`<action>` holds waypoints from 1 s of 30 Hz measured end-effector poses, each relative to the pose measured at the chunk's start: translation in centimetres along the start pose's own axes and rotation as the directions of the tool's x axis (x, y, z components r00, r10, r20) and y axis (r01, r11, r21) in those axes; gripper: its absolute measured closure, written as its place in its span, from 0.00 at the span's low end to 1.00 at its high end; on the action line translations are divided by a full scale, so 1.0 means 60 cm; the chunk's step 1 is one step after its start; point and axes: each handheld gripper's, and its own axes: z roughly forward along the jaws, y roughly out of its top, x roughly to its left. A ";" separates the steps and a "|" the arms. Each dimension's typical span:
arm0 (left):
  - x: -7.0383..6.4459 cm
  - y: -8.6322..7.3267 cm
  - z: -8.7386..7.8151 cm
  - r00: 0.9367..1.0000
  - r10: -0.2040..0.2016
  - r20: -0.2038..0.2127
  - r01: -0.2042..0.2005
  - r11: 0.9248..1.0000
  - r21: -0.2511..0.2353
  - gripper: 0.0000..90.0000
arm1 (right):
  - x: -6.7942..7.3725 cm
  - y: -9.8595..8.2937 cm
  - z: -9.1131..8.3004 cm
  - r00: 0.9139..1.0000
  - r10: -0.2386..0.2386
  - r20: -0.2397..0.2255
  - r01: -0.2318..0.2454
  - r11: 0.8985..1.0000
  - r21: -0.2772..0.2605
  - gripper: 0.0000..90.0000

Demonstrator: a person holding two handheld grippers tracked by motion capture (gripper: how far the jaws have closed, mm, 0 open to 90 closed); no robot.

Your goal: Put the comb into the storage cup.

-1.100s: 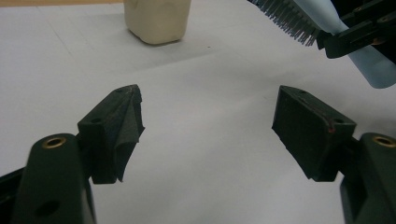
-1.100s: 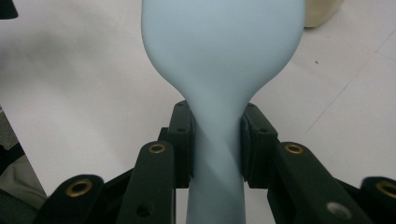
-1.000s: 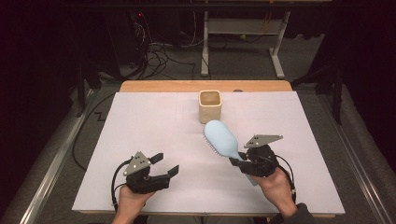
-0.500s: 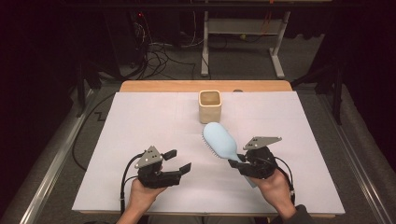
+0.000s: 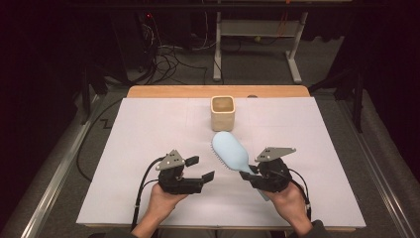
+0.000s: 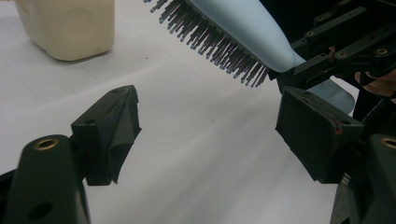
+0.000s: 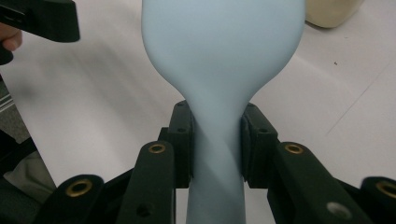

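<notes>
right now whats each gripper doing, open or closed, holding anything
Left gripper: open, jaws wide apart, holding nothing.
Right gripper: closed on the neck of the light blue hairbrush, held off the table.

Hairbrush (image 5: 230, 151): pale blue, plain back and handle; bristles (image 6: 212, 39) dark grey to black. Cup (image 5: 222, 112), far centre: cream, no pattern, inside slightly tan. Tabletop (image 5: 148, 129): white sheet, faint thin grid lines; light wood strip along the far edge. Left hand-held gripper (image 5: 200, 168): black body, grey plate on top, brass-coloured rivets. Right hand-held gripper (image 5: 251, 171): same black, grey plate, brass rivets. Cables black. Floor beyond: dark grey.
</notes>
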 end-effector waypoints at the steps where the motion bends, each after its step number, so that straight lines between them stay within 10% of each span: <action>1: -0.001 0.001 0.002 1.000 0.000 0.003 0.000 1.000 0.000 0.25 | 0.001 0.000 0.000 1.000 -0.002 0.001 0.002 1.000 -0.003 0.78; 30: -0.019 0.037 0.070 0.990 -0.081 0.118 0.078 0.996 0.033 0.17 | 0.032 0.004 0.009 0.997 -0.073 -0.008 0.073 0.997 -0.011 0.78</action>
